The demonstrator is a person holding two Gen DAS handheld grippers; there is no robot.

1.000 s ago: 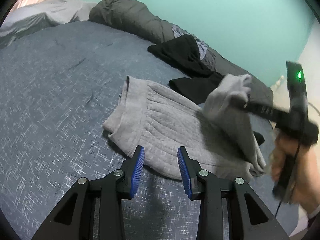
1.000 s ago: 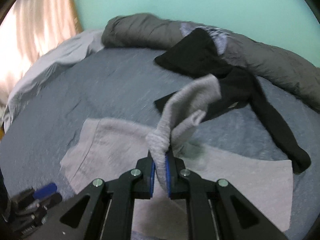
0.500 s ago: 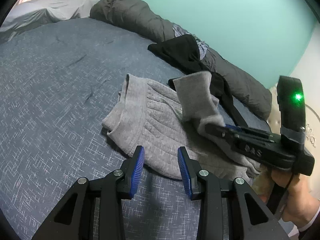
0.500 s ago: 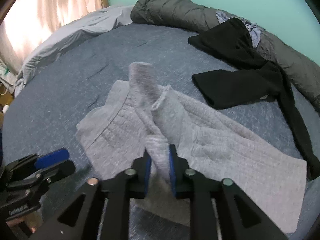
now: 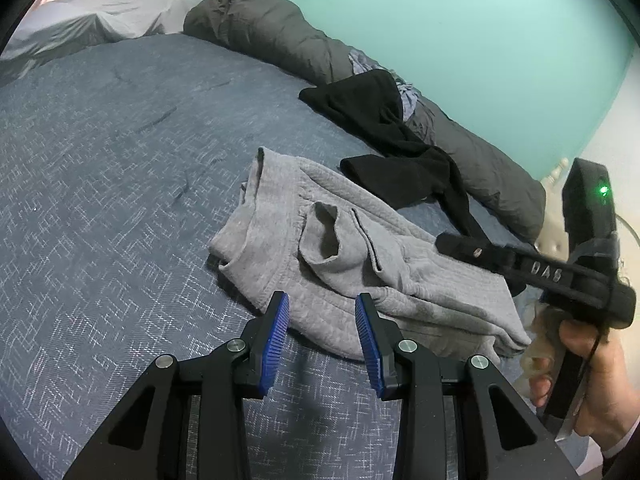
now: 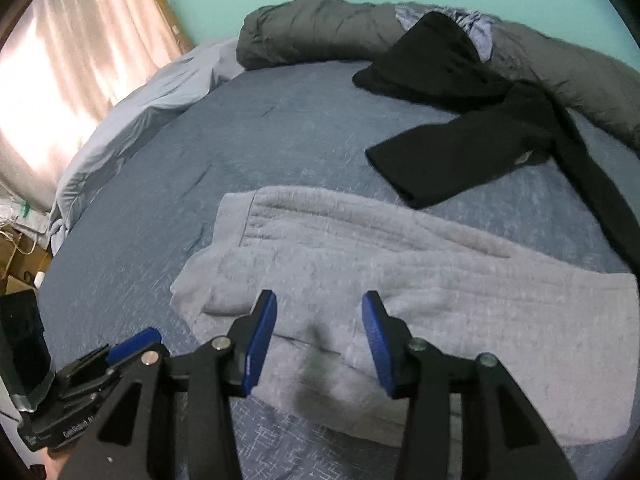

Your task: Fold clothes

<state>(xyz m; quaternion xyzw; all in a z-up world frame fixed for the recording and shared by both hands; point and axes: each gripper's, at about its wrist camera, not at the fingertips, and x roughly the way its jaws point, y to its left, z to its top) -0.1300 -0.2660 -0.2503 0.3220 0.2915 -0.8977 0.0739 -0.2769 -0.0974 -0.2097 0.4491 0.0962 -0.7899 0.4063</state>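
- On the blue bed (image 5: 100, 200) lies the grey garment (image 5: 320, 248), a black garment (image 5: 400, 160) beyond it.
- From the left wrist we see our left tool (image 5: 322, 320) spread and empty, and the garment's folded-over flap.
- From the right wrist, our right tool (image 6: 320, 328), jaws just opened, grips nothing above the grey cloth; curtains (image 6: 72, 60) show only here.
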